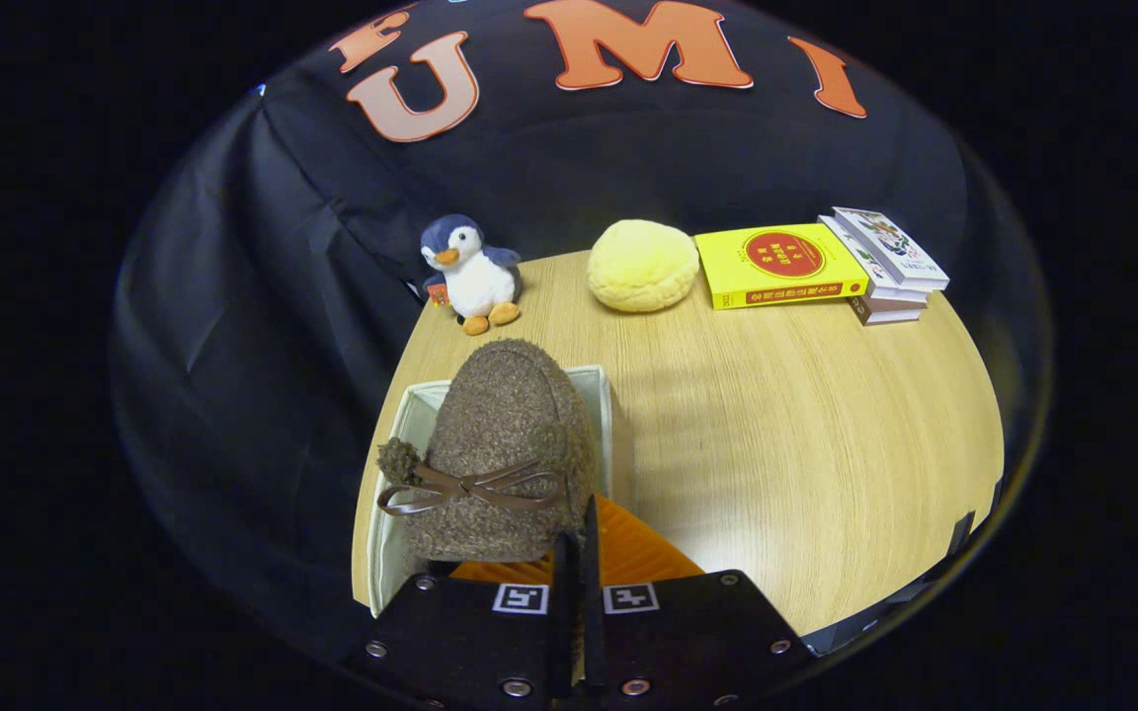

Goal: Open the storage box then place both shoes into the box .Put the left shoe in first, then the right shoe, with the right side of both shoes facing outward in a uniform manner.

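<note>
Item: brown fleecy shoe (pixel 505 444) with a ribbon bow, held toe-forward over the open white storage box (pixel 609 415) on the worktop (pixel 806 444).
Hand-held gripper (pixel 579 553): fingers nearly together, seemingly pinching the shoe's rear collar; the contact is hidden.
Handling: judged light, soft, compressible, non-slip. Best gripped at the heel rim.
Nearby: penguin toy (pixel 470 272), yellow cushion (pixel 642 265), books (pixel 826 265).

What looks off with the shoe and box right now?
The brown fuzzy shoe sits high over the white box, toe pointing away, not down inside. The gripper fingers are nearly closed at its heel. Books and toys behind look tidy.
</note>
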The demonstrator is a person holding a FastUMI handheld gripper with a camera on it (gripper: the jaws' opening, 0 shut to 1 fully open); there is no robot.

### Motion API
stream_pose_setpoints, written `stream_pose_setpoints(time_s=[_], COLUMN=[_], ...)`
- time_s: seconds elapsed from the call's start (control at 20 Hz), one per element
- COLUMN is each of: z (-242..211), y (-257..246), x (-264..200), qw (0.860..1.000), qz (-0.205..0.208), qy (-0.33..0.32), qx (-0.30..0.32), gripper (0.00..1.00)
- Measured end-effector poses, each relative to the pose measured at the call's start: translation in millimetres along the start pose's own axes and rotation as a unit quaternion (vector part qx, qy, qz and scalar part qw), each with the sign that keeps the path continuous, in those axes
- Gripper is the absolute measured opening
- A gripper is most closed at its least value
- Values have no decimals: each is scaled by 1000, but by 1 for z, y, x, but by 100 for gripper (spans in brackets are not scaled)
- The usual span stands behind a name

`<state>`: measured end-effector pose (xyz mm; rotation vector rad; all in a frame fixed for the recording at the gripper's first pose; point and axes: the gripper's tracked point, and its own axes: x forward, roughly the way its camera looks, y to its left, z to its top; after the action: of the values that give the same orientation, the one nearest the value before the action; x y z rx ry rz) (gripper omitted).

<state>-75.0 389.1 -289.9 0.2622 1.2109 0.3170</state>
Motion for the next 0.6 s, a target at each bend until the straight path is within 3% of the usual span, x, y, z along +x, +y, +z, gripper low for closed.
stream_pose_setpoints(time_s=[0.3,0.6], z=[-20,7], y=[8,-19], x=[5,-32], qw=[999,996], qz=[36,82], qy=[19,-28], qx=[2,19], gripper=[21,28])
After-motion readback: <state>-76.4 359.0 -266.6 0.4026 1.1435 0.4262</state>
